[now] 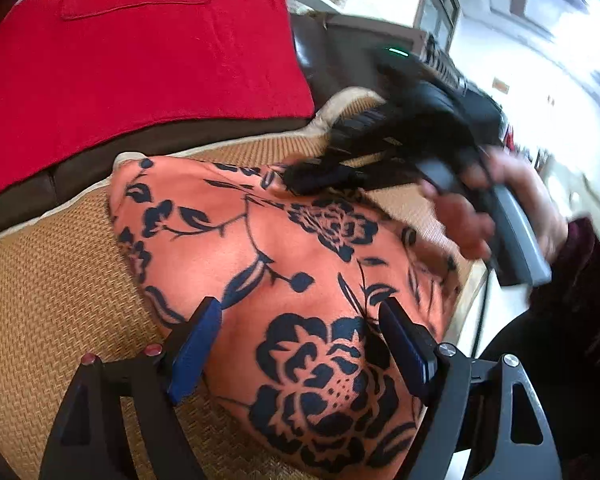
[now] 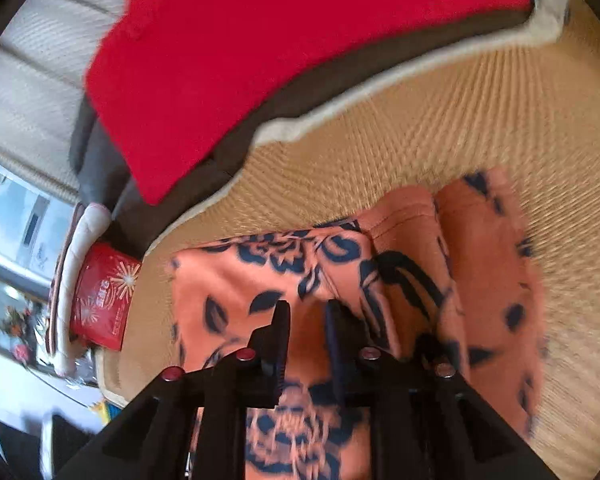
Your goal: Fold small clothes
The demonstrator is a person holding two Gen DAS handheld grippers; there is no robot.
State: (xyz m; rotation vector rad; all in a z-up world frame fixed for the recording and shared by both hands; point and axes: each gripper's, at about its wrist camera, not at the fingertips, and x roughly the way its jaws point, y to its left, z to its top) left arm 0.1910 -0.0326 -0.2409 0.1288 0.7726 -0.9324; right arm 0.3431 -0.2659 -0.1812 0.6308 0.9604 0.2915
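An orange garment with dark blue flowers lies folded on a woven straw mat. My left gripper is open, its blue-padded fingers spread just above the near part of the cloth, holding nothing. The right gripper shows blurred in the left wrist view, its tip at the garment's far edge. In the right wrist view the garment lies below my right gripper, whose fingers stand a narrow gap apart over the cloth. A folded flap lies to the right.
A red cloth covers a dark brown sofa behind the mat; it also shows in the right wrist view. A red package lies at the mat's left end. The mat's pale edge borders the sofa.
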